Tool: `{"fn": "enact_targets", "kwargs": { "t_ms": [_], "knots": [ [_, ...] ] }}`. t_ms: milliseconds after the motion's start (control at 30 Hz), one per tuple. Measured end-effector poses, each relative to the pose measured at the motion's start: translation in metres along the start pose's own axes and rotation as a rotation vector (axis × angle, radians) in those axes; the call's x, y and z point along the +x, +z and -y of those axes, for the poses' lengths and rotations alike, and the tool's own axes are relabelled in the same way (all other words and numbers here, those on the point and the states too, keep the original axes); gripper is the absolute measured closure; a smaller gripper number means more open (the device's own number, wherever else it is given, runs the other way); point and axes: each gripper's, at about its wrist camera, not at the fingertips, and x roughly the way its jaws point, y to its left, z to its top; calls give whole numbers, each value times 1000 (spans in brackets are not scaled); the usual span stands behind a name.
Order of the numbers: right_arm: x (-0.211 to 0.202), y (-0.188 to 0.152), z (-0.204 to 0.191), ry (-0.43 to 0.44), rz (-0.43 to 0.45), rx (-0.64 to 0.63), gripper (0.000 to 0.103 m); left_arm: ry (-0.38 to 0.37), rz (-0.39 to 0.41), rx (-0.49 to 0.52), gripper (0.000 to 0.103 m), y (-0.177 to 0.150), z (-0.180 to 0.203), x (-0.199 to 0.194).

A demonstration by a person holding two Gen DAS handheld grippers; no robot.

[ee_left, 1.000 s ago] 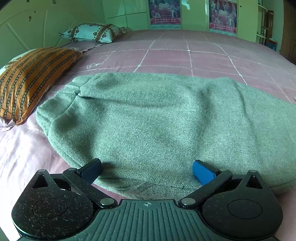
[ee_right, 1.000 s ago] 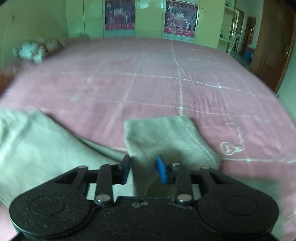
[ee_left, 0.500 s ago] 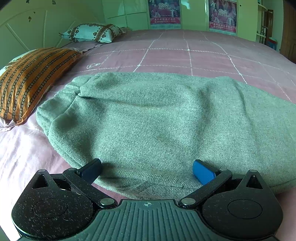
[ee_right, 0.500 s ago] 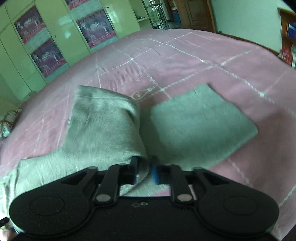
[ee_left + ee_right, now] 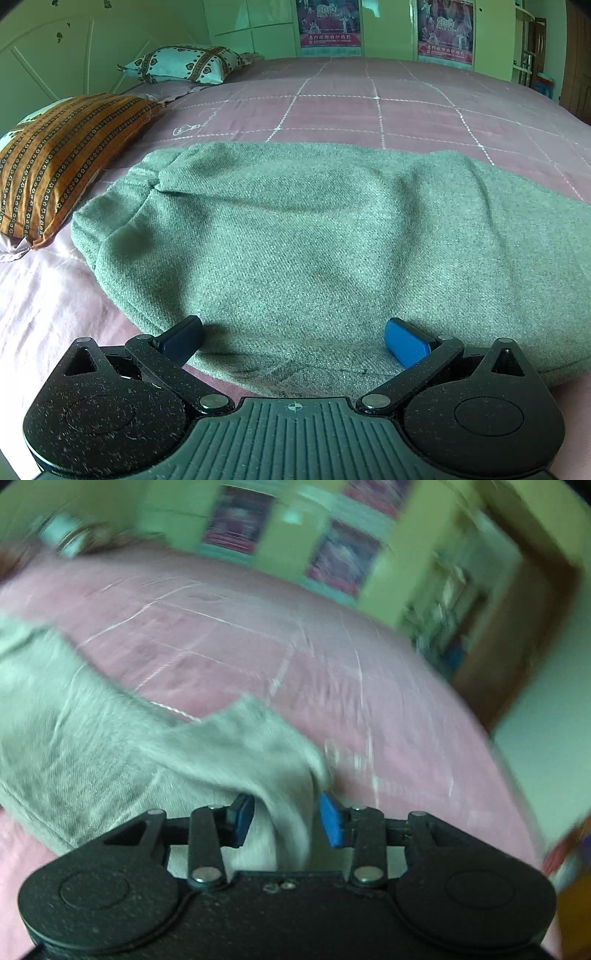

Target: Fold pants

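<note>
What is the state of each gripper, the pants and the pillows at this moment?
Left gripper: open, resting on the pants.
Right gripper: open, pant leg cloth between its fingers; view blurred.
Pants: lying on the bed, bunched at the waist.
Striped pillow: lying flat.
Patterned pillow: lying flat.

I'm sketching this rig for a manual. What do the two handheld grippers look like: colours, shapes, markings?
Both are black, speckled plastic with two rounded lobes, silver pivot pins and blue finger pads. The left gripper has a ribbed centre plate with a small crosshair mark. The right gripper has a smoother body, two small screws at centre and a thin black cable along its left lobe. No hands or sleeves show.
</note>
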Motion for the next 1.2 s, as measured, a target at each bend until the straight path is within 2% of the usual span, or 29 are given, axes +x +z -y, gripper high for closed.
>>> {"fn": "enact_targets", "kwargs": {
  "t_ms": [33, 100, 133, 233, 267, 333, 400, 467, 533, 600, 667, 700, 733, 767, 800, 900, 1000, 1033, 1100, 1133, 1200],
  "knots": [
    [1, 3, -9, -11, 12, -60, 70, 0, -2, -2, 0, 0, 0, 0],
    [9, 11, -20, -32, 1, -162, 79, -2, -3, -15, 0, 4, -1, -2],
    [12, 17, -19, -35, -8, -155, 103, -4, -3, -21, 0, 5, -2, -2],
    [15, 42, 21, 56, -34, 120, 103, 0, -14, -4, 0, 7, -1, 0],
    [13, 52, 40, 82, -12, 214, 103, -2, -21, 7, 0, 7, 0, 1],
    [-4, 69, 84, 155, 81, 419, 103, -8, -28, 15, 0, 7, 0, 2],
    [-25, 77, 123, 191, 181, 563, 103, -25, -31, 11, 0, 7, -3, 2],
    [-54, 65, 158, 252, 312, 719, 103, -37, -20, -1, 0, 5, -5, 1],
    [-67, 31, 172, 278, 359, 848, 103, -39, -8, -8, 0, 2, -6, 1],
    [-58, -22, 166, 247, 300, 990, 103, -29, 3, -1, 0, 0, -3, 1],
    [-23, -78, 152, 206, 130, 1107, 103, -21, 5, 6, 0, -1, -1, 2],
    [-2, -102, 149, 220, 31, 1175, 103, -21, 2, 8, 0, 0, -2, 2],
    [21, -128, 145, 248, -103, 1257, 102, -25, -4, 9, 0, 1, -2, 2],
    [31, -146, 143, 259, -161, 1319, 102, -30, -9, 10, 0, 1, -3, 2],
    [29, -158, 142, 269, -123, 1364, 103, -35, -11, 12, 0, 2, -4, 2],
    [20, -165, 147, 235, -73, 1405, 94, -38, -6, 13, 0, 1, -4, 2],
    [32, -164, 155, 209, -83, 1426, 90, -26, -3, 10, 0, 0, -1, 2],
    [41, -164, 155, 207, -102, 1434, 92, -25, -4, 10, 0, 0, -1, 2],
    [47, -155, 157, 200, -142, 1425, 103, -32, -10, 10, 0, 1, -2, 2],
    [45, -146, 159, 202, -131, 1415, 103, -36, -14, 10, 0, 2, -3, 2],
    [27, -135, 162, 234, -26, 1408, 103, -46, -22, 14, 0, 4, -5, 2]
  ]
}}
